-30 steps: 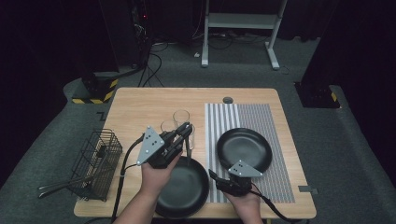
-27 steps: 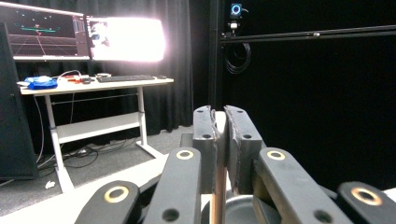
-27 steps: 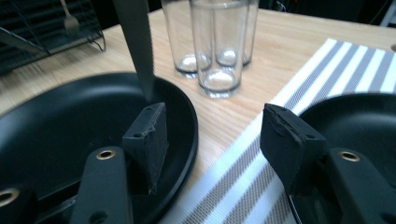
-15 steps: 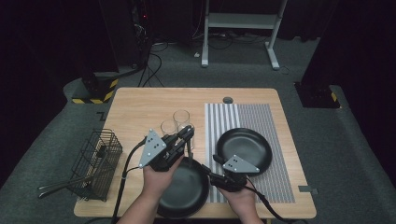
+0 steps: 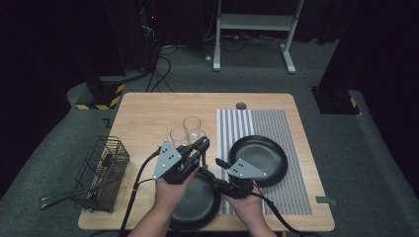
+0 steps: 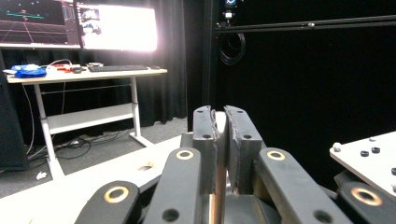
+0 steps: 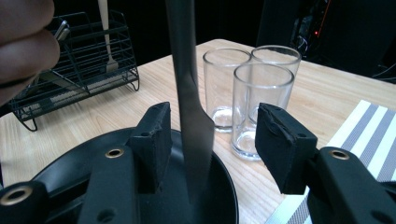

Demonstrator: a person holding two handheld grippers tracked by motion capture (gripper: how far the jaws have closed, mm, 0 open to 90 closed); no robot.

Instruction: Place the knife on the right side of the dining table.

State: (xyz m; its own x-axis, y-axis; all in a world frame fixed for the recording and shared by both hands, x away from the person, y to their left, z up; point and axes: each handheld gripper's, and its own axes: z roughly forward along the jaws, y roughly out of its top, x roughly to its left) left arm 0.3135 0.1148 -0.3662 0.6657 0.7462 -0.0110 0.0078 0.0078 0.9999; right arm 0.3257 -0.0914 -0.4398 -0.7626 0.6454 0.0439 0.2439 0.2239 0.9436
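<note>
From the high view, a person's two forearms are reaching in over a light wooden table (image 5: pixel 148 108). The left gripper (image 5: pixel 201 144) is pointing towards three clear drinking glasses (image 5: pixel 190 129) standing close together, and the right gripper (image 5: pixel 221 163) is lying just beside it, above the far edge of a round black plate (image 5: pixel 197 210) at the near side of the table. A second round black plate (image 5: pixel 259 158) is sitting on a grey-and-white striped mat (image 5: pixel 267 123). A black wire basket (image 5: pixel 101 168) is standing at the table's left edge.

In the left gripper view, the left gripper (image 6: pixel 220 140) is showing its jaws pressed almost together, leaving a narrow slot with a thin pale strip in it. They seem to be pinching something slim, most likely the knife's handle, though this view is not making that plain. A white desk (image 6: pixel 84 72) with lit monitors (image 6: pixel 116 25) is standing behind.

In the right gripper view, the right gripper (image 7: pixel 212 140) is holding its jaws wide apart and gripping nothing. A flat grey metal knife (image 7: pixel 191 107) is hanging blade-down between them, nearer the left jaw, with its tip over the black plate (image 7: pixel 70 163). The person's left hand (image 7: pixel 23 42) is showing at the top left. The glasses (image 7: pixel 261 107) are standing just beyond the plate, the basket (image 7: pixel 88 56) farther off with a pale fork (image 7: pixel 105 32) upright in it, and the mat (image 7: pixel 369 126) is showing at the right.
</note>
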